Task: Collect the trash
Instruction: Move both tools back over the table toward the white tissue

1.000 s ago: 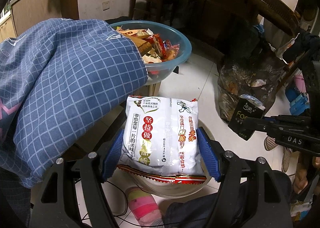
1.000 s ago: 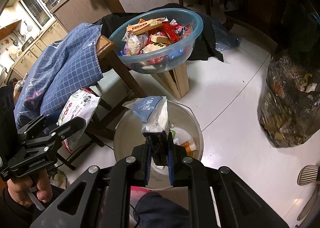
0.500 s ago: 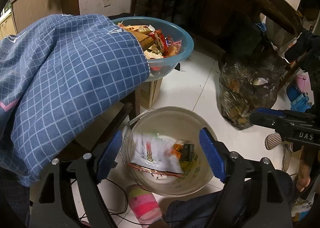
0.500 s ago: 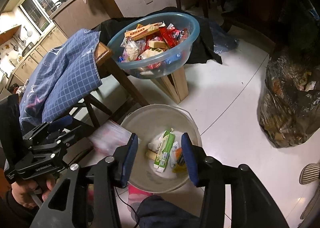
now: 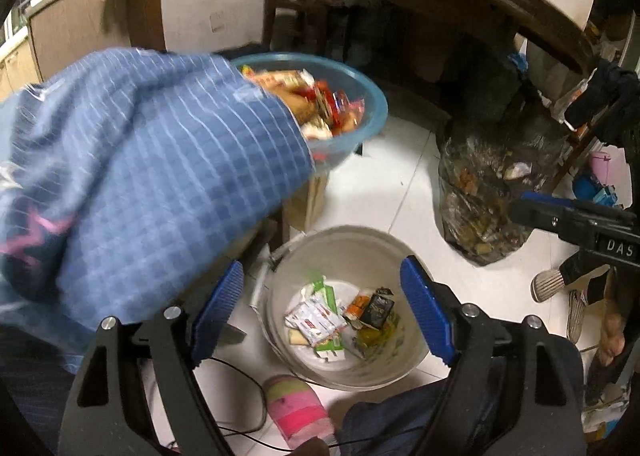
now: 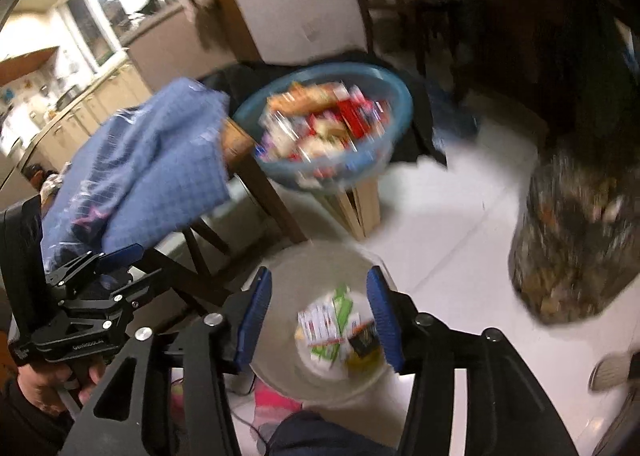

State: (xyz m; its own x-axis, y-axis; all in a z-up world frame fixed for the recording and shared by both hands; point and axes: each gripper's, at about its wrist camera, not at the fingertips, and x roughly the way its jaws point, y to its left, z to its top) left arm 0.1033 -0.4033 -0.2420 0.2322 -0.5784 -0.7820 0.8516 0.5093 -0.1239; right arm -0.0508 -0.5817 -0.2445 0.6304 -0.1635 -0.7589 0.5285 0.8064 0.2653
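Both packets have left the tools since a second ago: the white snack bag from the left tool [image 5: 320, 320] and the dark tissue pack from the right tool [image 6: 320, 320] now lie in the white bucket [image 5: 400, 252] on the floor, among other wrappers [image 5: 316, 322]. The left tool's jaws stand wide apart with nothing between them. The right tool's jaws are opening, also empty, framing the bucket from above.

More trash sits in the blue bowl [image 5: 372, 112] at 12 o'clock from the bucket, heaped with packets and perched on a wooden stool [image 6: 356, 208]. My guess is that a hasty reach could nudge the bowl off its narrow perch, since it overhangs the stool. A blue checked cloth [image 5: 140, 176] draped over a chair at 10 o'clock crowds the left tool's path and partly hides the bowl. A full dark rubbish bag [image 5: 488, 192] stands at 2 o'clock, well apart. A striped sock [image 5: 300, 408] and a thin cable lie at 6 o'clock, just beside the bucket.
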